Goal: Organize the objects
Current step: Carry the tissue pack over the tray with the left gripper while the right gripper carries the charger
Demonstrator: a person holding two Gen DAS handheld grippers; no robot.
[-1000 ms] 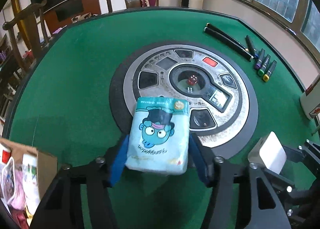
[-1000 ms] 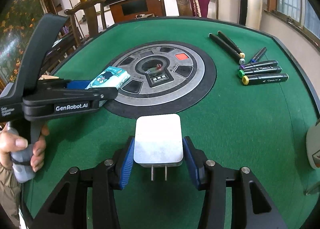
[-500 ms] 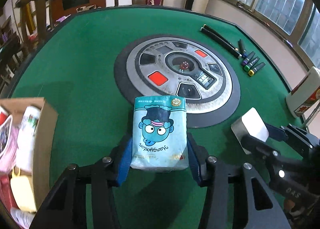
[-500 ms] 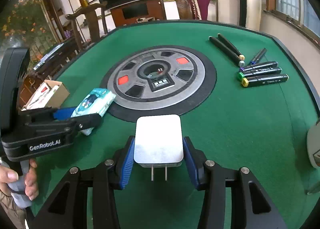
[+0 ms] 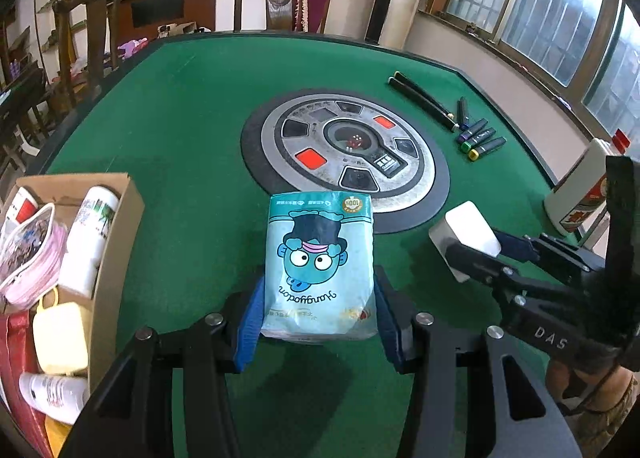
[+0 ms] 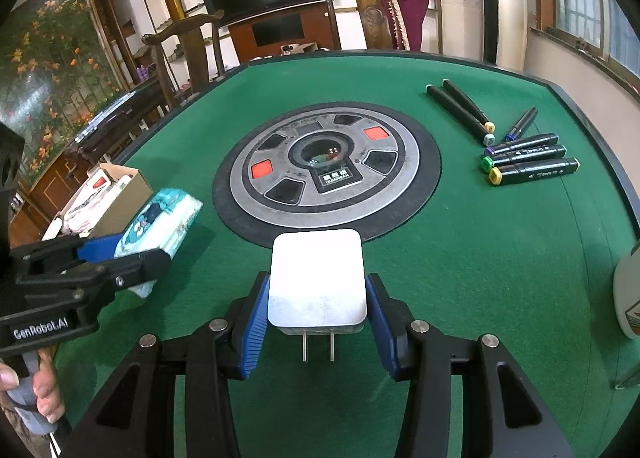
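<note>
My left gripper [image 5: 318, 322] is shut on a light blue tissue pack [image 5: 320, 266] with a cartoon face, held above the green felt table [image 5: 180, 145]; the pack also shows in the right wrist view [image 6: 160, 225]. My right gripper [image 6: 316, 322] is shut on a white plug charger [image 6: 317, 282], prongs pointing back; the charger also shows in the left wrist view [image 5: 466, 236]. A cardboard box [image 5: 116, 242] with bottles and pouches sits at the table's left edge, left of the tissue pack.
A round grey dice console [image 5: 352, 145] sits in the table's middle. Several markers and pens [image 6: 520, 153] lie at the far right. A white bottle [image 5: 580, 185] stands at the right edge. Wooden chairs [image 6: 188, 49] ring the table.
My left gripper has pulled back and swung left with the tissue pack, so the box is larger and nearer in its view. The right gripper has stayed almost still with the charger.
</note>
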